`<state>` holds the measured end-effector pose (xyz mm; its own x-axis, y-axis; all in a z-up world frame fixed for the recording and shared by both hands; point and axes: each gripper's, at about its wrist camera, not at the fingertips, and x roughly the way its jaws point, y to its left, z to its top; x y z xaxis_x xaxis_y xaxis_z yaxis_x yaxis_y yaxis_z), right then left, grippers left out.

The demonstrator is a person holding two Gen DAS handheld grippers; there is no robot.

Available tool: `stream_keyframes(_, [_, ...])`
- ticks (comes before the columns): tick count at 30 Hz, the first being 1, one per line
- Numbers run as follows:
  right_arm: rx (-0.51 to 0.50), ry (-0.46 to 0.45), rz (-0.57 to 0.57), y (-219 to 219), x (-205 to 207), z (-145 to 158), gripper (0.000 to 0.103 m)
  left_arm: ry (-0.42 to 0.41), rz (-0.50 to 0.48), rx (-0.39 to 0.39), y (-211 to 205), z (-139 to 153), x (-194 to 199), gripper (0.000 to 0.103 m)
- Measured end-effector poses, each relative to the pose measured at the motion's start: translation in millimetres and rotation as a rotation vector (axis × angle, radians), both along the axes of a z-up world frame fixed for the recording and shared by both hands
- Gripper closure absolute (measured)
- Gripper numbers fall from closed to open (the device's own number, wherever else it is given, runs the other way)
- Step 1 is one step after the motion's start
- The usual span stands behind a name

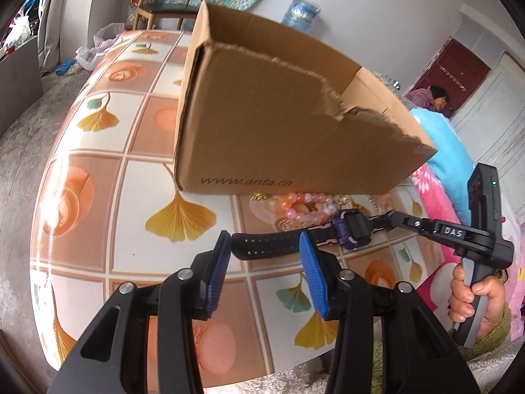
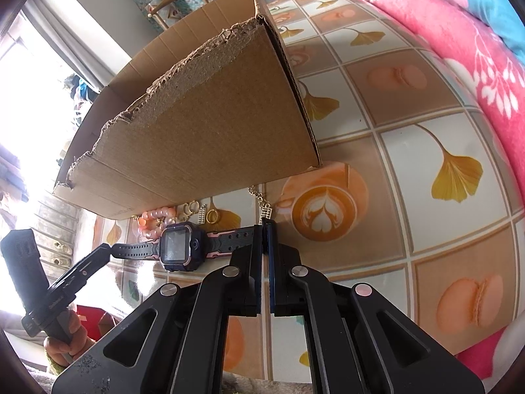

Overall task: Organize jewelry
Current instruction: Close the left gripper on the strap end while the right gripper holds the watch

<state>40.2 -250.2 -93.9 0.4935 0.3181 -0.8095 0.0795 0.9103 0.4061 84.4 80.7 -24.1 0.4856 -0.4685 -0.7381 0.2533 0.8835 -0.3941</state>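
Observation:
A black and purple watch (image 1: 354, 229) (image 2: 178, 243) with a square face stretches level in front of a torn cardboard box (image 1: 279, 115) (image 2: 213, 131). My right gripper (image 2: 265, 226) (image 1: 393, 216) is shut on the end of its pink-edged strap. The other strap's free end lies across the gap of my left gripper (image 1: 265, 259) (image 2: 106, 249). That gripper's blue pads stand apart, and I see no press on the strap. Behind the watch, by the box's base, lie a pink bead bracelet (image 1: 302, 207) (image 2: 154, 218), gold rings (image 2: 192, 207) and a gold chain (image 2: 259, 197).
The table (image 1: 131, 197) (image 2: 410, 164) wears a glossy cloth printed with ginkgo leaves and coffee cups. A pink blanket (image 2: 459, 32) borders one side. A wooden chair (image 1: 164, 6) stands at the far end. A person (image 1: 433, 97) sits by a red door.

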Motion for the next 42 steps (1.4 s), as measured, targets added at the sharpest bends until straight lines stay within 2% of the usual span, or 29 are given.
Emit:
stream_keyframes(8, [-0.003, 0.000, 0.001, 0, 0, 0, 0.101, -0.034, 0.008, -0.097, 4, 4, 0, 0.063])
stream_keyframes(14, [-0.003, -0.001, 0.001, 0, 0, 0, 0.101, -0.013, 0.036, -0.159, 13, -2, 5, 0.069])
stream_keyframes(18, [-0.003, -0.001, 0.000, 0, -1, -1, 0.101, 0.010, 0.050, -0.229, 17, -9, 8, 0.074])
stream_keyframes(26, [-0.004, -0.001, 0.002, 0, 0, -1, 0.100, 0.003, 0.047, -0.221, 14, -15, 10, 0.079])
stream_keyframes(33, [-0.006, -0.002, 0.001, 0, 0, -1, 0.100, -0.051, 0.044, -0.137, 2, -14, 6, 0.079])
stream_keyframes(42, [-0.006, -0.003, 0.001, 0, 0, -1, 0.100, -0.085, 0.035, -0.088, -9, -14, 4, 0.079])
